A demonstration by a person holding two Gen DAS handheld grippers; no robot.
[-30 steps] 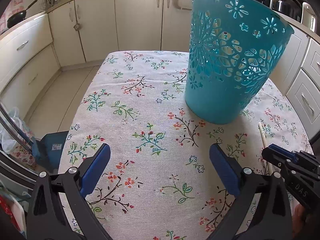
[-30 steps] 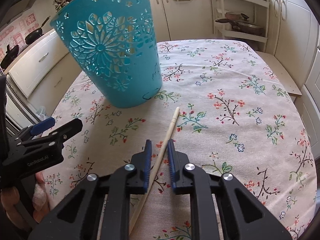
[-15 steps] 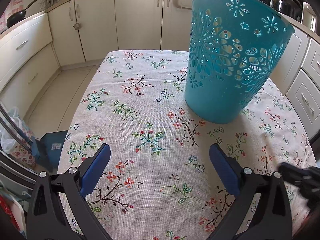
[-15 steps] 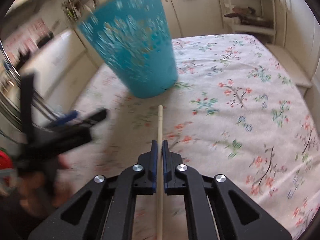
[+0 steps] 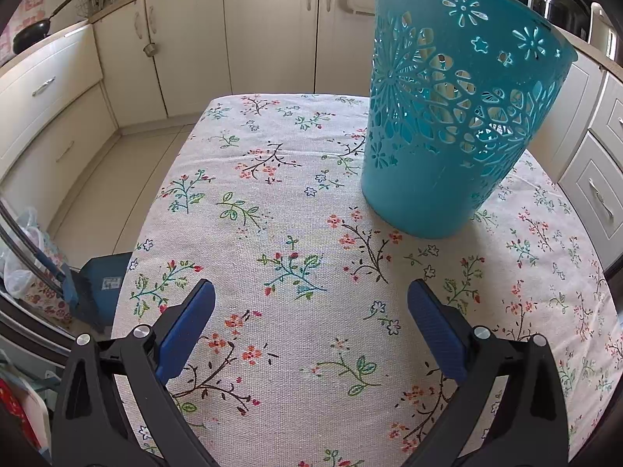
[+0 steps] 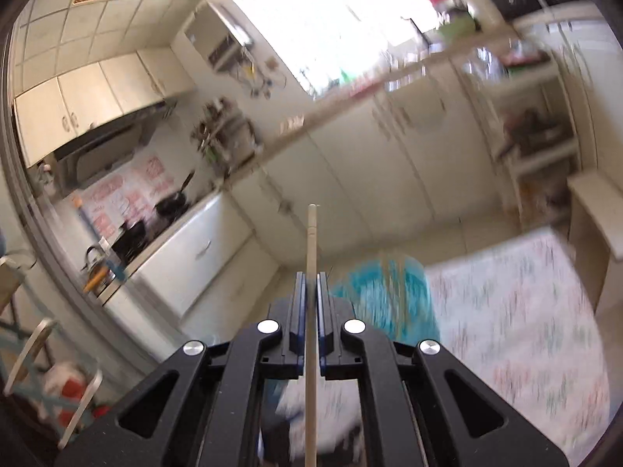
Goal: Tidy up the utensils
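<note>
A teal cut-out plastic basket [image 5: 447,124] stands upright on the floral tablecloth [image 5: 272,214], ahead and to the right of my left gripper [image 5: 311,307], which is open and empty low over the cloth. In the right wrist view my right gripper [image 6: 310,284] is shut on a thin wooden stick [image 6: 311,241], like a chopstick. The stick points up and forward, lifted high above the table. The basket [image 6: 389,295] appears blurred below and just right of the fingers [image 6: 298,303].
Cream kitchen cabinets [image 5: 253,31] and drawers ring the table. A blue box [image 5: 105,276] and bags sit on the floor at the table's left. A counter with a black pan [image 6: 171,202] runs along the left wall.
My right gripper closed on the stick, lifted it off the tablecloth and swung up high, so its view now tilts toward the kitchen walls. It left the left wrist view. The left gripper stayed still.
</note>
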